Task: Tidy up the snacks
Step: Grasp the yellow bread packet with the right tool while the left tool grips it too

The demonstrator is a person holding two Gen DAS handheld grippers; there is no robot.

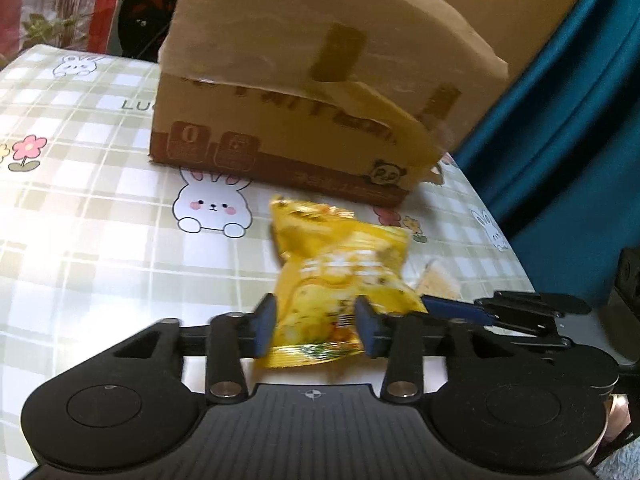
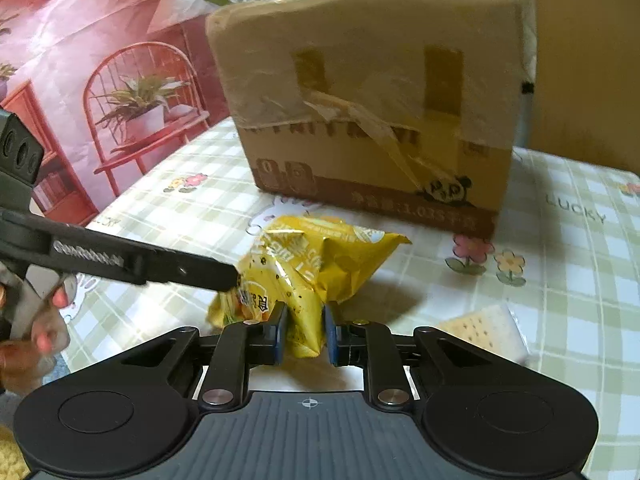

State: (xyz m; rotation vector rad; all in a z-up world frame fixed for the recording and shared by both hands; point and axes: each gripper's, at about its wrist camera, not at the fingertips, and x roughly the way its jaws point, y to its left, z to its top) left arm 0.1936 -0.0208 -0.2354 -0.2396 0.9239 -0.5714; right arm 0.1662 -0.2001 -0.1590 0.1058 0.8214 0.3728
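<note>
A crumpled yellow snack packet lay on the checked tablecloth, at six o'clock from the taped cardboard box. A wrapped cracker pack lay at its four o'clock, just apart.

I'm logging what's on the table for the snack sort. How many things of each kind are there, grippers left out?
Yellow snack bag: 1
Cracker packet: 1
Cardboard box: 1
Total: 3
</note>
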